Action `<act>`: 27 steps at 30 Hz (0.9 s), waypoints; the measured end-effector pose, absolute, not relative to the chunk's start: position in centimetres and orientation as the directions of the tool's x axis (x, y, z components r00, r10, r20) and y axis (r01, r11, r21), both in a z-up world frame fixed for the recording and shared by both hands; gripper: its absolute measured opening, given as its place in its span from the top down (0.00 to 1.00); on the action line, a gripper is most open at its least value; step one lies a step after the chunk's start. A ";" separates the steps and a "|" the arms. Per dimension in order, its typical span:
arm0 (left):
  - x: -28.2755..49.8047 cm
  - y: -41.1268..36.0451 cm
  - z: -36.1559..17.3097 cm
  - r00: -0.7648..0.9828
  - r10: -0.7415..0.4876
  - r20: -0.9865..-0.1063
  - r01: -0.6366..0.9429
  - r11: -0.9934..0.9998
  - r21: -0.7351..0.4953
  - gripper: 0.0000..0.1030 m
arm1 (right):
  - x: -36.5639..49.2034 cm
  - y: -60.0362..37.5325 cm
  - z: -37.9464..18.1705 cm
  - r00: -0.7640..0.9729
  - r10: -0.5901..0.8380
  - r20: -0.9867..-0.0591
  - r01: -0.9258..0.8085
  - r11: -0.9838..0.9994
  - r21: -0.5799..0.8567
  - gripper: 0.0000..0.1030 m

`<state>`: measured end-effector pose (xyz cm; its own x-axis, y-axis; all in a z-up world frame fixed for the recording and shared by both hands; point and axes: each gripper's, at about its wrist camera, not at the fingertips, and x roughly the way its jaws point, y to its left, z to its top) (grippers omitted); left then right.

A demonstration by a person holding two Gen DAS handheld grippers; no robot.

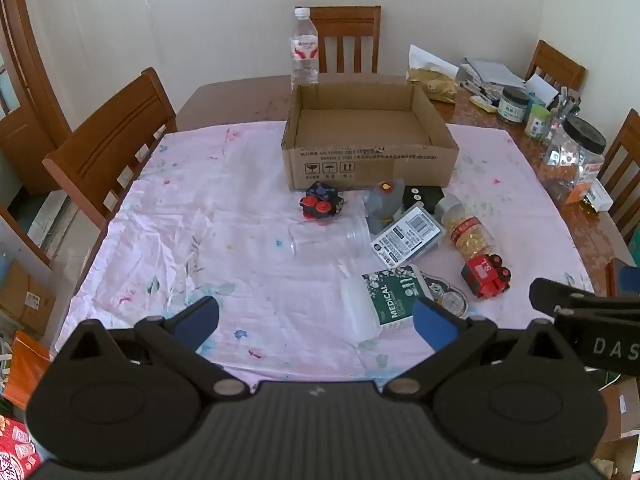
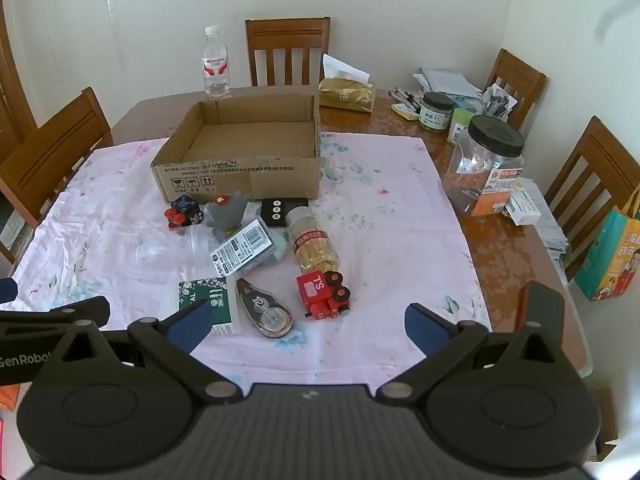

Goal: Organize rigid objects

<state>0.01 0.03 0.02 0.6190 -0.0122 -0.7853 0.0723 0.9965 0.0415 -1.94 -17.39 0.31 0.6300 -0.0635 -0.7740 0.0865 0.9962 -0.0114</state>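
Box (image 2: 240, 152) at 12 o'clock has nothing in it, so nothing's sorted yet. Toys (image 2: 322, 294), bottle (image 2: 314, 246) and packs (image 2: 244, 250) sit scattered just before it. Left gripper (image 1: 316, 326) and right gripper (image 2: 308, 322) both gape wide, holding nothing.

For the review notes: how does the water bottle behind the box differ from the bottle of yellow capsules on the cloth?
The water bottle stands upright on bare table behind the cardboard box; the capsule bottle lies on its side on the pink cloth. The water bottle has a white cap and looks clear throughout; the capsule bottle shows yellow contents. Both are transparent with red-marked labels.
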 end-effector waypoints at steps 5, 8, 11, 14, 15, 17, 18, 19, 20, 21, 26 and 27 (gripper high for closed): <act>-0.1 0.2 0.1 0.622 -0.005 -0.783 0.069 0.996 0.049 0.01 | -1.9 -17.3 0.3 0.632 -0.067 -0.772 0.087 0.996 -0.016 0.00; -0.3 0.4 0.1 0.626 -0.001 -0.780 0.067 0.996 0.052 0.01 | -1.9 -17.3 0.4 0.633 -0.066 -0.771 0.086 0.996 -0.014 0.00; -0.1 0.0 -0.3 0.615 -0.003 -0.789 0.070 0.996 0.051 0.01 | -2.1 -17.4 0.3 0.631 -0.065 -0.773 0.085 0.996 -0.015 0.00; -0.2 0.0 -0.4 0.618 -0.001 -0.786 0.069 0.996 0.053 0.01 | -2.1 -17.3 0.4 0.631 -0.066 -0.773 0.084 0.996 -0.017 0.00; -0.1 0.0 -0.3 0.616 -0.001 -0.788 0.064 0.997 0.048 0.01 | -2.1 -17.2 0.4 0.631 -0.066 -0.773 0.084 0.996 -0.017 0.00; -0.1 0.0 -0.3 0.615 -0.002 -0.788 0.064 0.997 0.048 0.01 | -2.1 -17.2 0.4 0.632 -0.067 -0.772 0.085 0.996 -0.017 0.00; -0.1 0.0 -0.2 0.616 -0.002 -0.788 0.065 0.997 0.048 0.01 | -1.9 -17.2 0.3 0.632 -0.066 -0.772 0.085 0.996 -0.016 0.00; 0.0 0.1 -0.2 0.615 -0.002 -0.788 0.065 0.997 0.048 0.01 | -2.0 -17.2 0.4 0.633 -0.067 -0.772 0.085 0.996 -0.016 0.00; -0.1 0.0 -0.2 0.616 -0.002 -0.788 0.065 0.997 0.049 0.01 | -2.0 -17.2 0.4 0.632 -0.067 -0.772 0.084 0.996 -0.017 0.00; 0.0 0.1 -0.2 0.616 -0.002 -0.788 0.064 0.997 0.047 0.01 | -2.0 -17.3 0.4 0.632 -0.067 -0.772 0.085 0.996 -0.017 0.00; 0.0 0.1 0.0 0.617 -0.001 -0.787 0.063 0.997 0.048 0.01 | -2.1 -17.2 0.5 0.634 -0.067 -0.770 0.084 0.996 -0.017 0.00; 0.0 0.1 0.0 0.618 -0.002 -0.786 0.063 0.997 0.047 0.01 | -2.1 -17.1 0.5 0.635 -0.067 -0.770 0.085 0.996 -0.017 0.00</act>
<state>-0.04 0.11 -0.01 0.6177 -0.0019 -0.7864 0.0632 0.9969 0.0472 -2.07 -17.11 0.51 0.6347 -0.0674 -0.7698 0.0848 0.9962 -0.0173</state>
